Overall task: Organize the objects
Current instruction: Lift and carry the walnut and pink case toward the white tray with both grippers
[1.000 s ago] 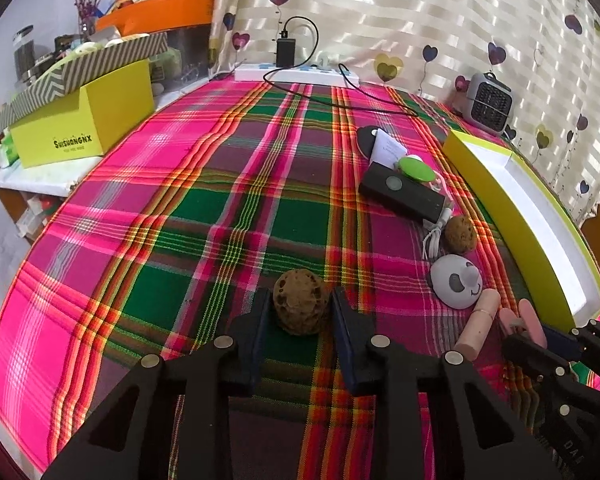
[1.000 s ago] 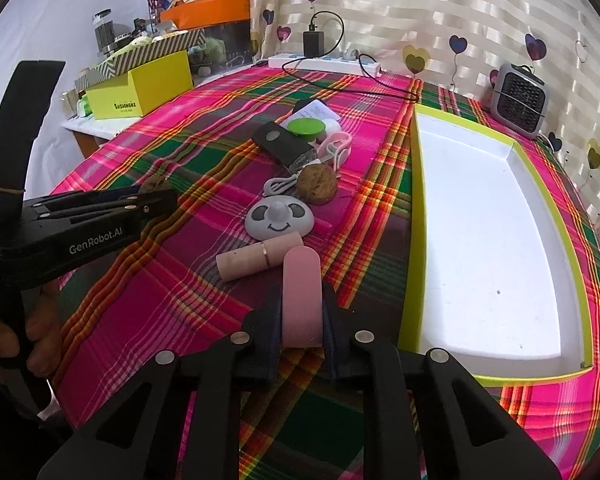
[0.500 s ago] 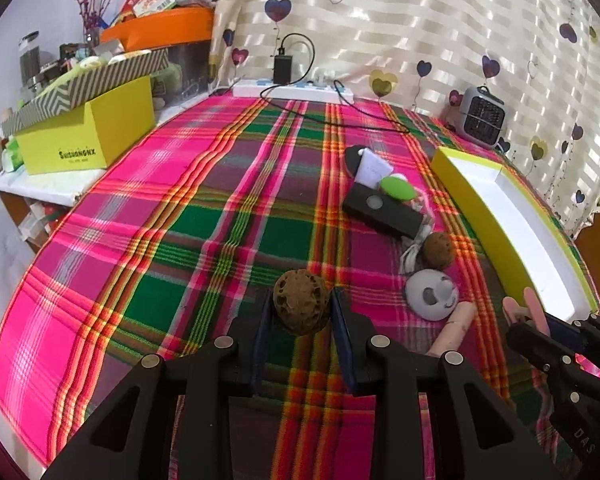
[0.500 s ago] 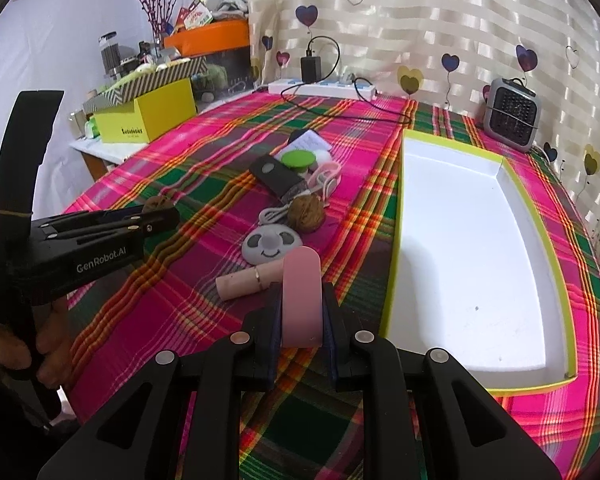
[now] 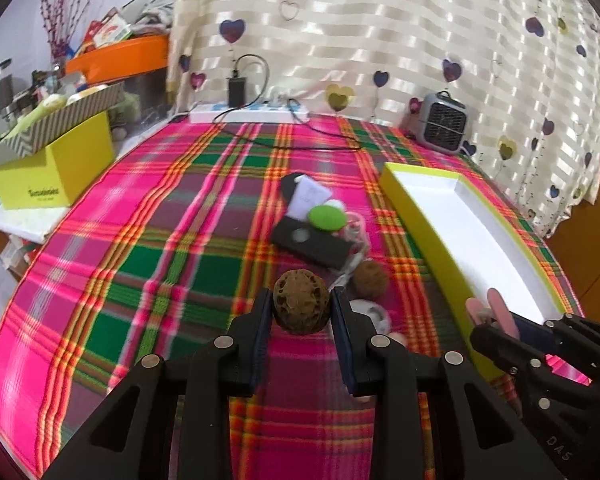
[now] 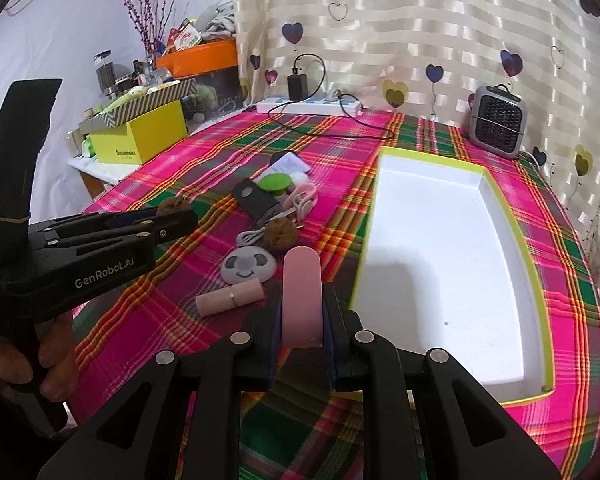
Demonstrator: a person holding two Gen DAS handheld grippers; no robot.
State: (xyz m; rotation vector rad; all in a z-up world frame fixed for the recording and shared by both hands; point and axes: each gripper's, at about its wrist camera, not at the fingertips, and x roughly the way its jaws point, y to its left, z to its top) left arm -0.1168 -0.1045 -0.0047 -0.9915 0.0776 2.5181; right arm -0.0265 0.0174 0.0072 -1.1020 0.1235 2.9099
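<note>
My left hand-held gripper [image 5: 300, 312] is clamped on a brown walnut [image 5: 301, 302], held above the plaid bench [image 5: 148, 248]. My right hand-held gripper [image 6: 302, 320] grips a pink flat case [image 6: 302, 294] upright, just beside the near left corner of the white tray [image 6: 452, 248].

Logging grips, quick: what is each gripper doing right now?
Left gripper: shut on the brown wrinkled walnut.
Right gripper: shut on the pink flat rounded case.
</note>
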